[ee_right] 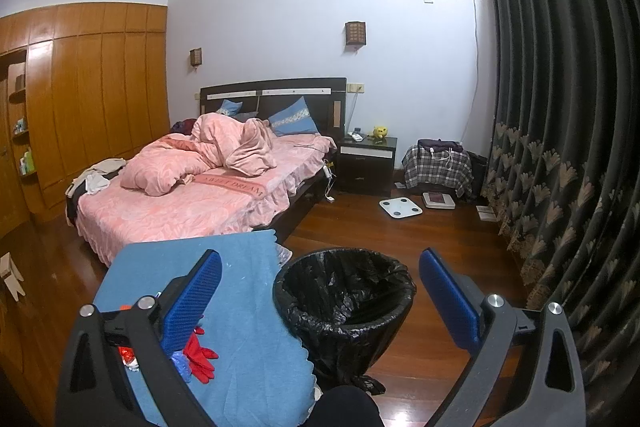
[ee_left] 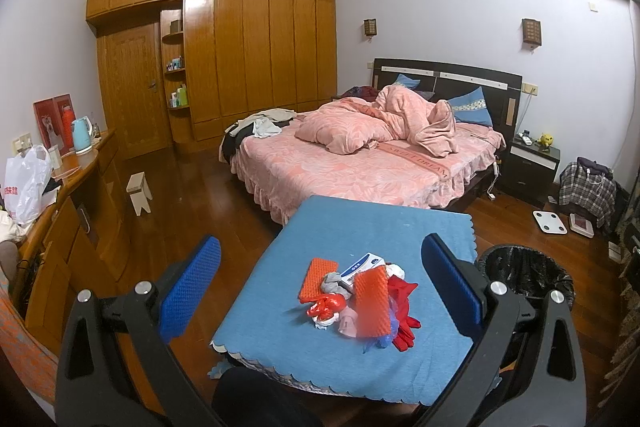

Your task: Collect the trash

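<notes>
A pile of trash (ee_left: pixel 356 301) lies on a small table with a blue cloth (ee_left: pixel 288 287): orange foam pads, a white-and-blue packet, a red plastic bag and a red glove (ee_left: pixel 404 323). My left gripper (ee_left: pixel 320 291) is open, its blue pads wide on either side of the pile and above it. A black bin with a black liner (ee_right: pixel 344 295) stands on the floor right of the table; it also shows in the left wrist view (ee_left: pixel 524 275). My right gripper (ee_right: pixel 320 299) is open and empty above the bin. The red glove (ee_right: pixel 200 357) shows behind its left finger.
A bed with pink bedding (ee_left: pixel 360 155) stands behind the table. A wooden dresser (ee_left: pixel 80 203) with a kettle and a plastic bag runs along the left wall. A small stool (ee_left: pixel 140 191), two scales (ee_right: pixel 400 207) and dark curtains (ee_right: pixel 560 147) are around.
</notes>
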The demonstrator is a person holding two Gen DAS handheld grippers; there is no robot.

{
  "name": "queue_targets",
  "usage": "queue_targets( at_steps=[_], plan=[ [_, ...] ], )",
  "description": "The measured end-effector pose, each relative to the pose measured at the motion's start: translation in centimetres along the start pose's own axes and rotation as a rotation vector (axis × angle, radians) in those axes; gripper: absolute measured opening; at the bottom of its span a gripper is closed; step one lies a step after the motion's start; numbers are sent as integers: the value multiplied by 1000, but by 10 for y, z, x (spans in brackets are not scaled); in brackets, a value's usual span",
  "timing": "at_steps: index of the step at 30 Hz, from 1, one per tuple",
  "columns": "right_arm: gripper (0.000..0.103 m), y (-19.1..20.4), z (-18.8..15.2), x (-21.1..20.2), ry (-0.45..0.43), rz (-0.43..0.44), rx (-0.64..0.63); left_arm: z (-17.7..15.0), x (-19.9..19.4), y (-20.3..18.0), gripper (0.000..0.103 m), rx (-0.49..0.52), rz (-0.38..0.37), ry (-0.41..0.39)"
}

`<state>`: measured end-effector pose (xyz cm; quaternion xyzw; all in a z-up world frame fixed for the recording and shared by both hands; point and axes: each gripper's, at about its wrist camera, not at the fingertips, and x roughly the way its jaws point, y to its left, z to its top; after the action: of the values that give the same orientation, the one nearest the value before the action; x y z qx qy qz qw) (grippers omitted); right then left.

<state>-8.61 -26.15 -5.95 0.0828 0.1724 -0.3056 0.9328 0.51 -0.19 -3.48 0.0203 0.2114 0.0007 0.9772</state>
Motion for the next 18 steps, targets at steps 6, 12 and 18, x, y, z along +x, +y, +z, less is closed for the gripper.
queue_targets(
  at_steps=[6, 12, 18],
  plan=[
    [97, 10, 6, 5, 9, 12, -10, -5, 3, 1, 98, 3, -2, 7],
    [97, 25, -2, 20, 56, 81, -61, -29, 31, 23, 98, 39, -12, 104],
    [93, 51, -26, 51, 149, 160, -124, -61, 80, 54, 98, 26, 52, 270]
  ],
)
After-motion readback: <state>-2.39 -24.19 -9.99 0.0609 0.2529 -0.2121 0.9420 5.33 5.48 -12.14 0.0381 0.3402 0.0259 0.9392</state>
